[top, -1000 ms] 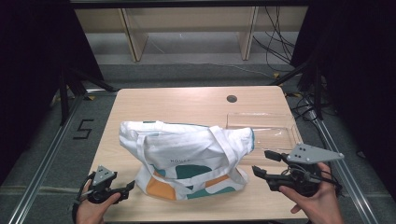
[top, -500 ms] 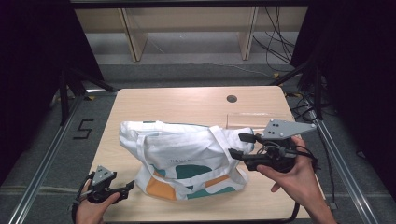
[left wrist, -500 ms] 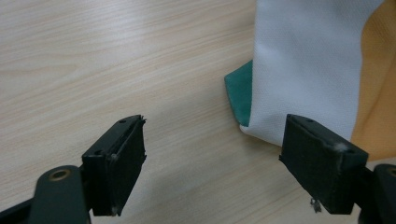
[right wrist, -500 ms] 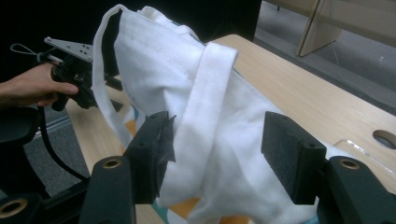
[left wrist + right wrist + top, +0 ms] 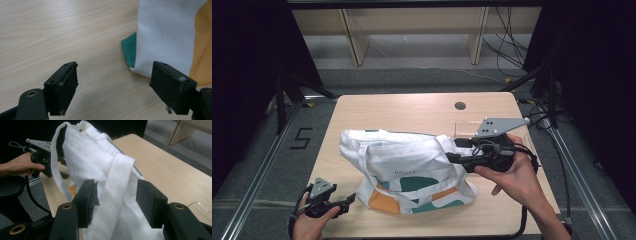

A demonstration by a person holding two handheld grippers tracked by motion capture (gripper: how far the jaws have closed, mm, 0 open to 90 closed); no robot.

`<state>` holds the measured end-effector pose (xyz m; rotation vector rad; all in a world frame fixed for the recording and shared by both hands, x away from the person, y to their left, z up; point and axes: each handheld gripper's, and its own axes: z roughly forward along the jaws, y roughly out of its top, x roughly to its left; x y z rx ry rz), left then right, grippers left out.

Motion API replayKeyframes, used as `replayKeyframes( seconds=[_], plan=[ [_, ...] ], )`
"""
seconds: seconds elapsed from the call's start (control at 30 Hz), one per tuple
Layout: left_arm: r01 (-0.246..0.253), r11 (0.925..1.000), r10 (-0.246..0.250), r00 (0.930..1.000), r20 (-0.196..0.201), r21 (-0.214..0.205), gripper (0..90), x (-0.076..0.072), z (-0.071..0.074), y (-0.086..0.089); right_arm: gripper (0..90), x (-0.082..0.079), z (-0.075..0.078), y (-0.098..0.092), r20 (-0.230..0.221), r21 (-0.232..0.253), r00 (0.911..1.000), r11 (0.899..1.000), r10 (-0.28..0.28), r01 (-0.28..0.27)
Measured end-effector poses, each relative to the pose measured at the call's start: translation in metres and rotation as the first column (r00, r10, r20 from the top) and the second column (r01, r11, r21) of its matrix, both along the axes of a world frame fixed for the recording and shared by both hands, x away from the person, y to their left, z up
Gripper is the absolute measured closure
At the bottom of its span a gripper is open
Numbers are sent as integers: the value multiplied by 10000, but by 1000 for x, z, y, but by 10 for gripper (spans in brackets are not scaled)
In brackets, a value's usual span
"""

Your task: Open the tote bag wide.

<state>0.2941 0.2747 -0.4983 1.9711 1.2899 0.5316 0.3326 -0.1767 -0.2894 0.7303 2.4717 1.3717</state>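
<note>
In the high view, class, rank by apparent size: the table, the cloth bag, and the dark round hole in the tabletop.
1. Table: largest.
2. Cloth bag: covers much of the table's near half.
3. Round hole: by far the smallest.

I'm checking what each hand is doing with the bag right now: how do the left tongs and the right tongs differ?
The left tongs sit low at the table's near edge, jaws wide apart with bare wood between them and the bag corner just beyond. The right tongs are raised over the bag's far side with a white strap between their jaws, which have just been closing but do not yet pinch it. Both are black, hand-held and aimed at the bag.
</note>
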Motion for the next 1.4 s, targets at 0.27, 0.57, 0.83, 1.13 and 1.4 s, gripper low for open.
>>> replayKeyframes(
  seconds=[0.27, 0.57, 0.83, 1.13, 1.4],
  plan=[
    [-205, 9996, 209, 9996, 212, -203, 210, 0, -1, -3, 552, 12, -4, 4, -267, 74, 9996, 9999, 94, -92],
    [-121, 9990, 132, 9995, 276, -426, 211, 0, -1, -3, 828, 2, -1, 4, 440, -29, 9970, 9979, 642, -642],
    [-169, 9994, 179, 9993, 339, -297, 211, -1, 0, -3, 871, -22, 11, -10, 1433, -41, 9830, 9933, 1151, -1157],
    [-218, 9990, 231, 9991, 352, -385, 212, 0, -1, -2, 880, -50, -23, -22, 1225, -524, 9774, 9846, 1720, -1667],
    [-310, 9989, 320, 9991, 288, -352, 212, 0, -1, -1, 881, -50, -67, -26, 297, -823, 9812, 9787, 1909, -1879]
  ],
)
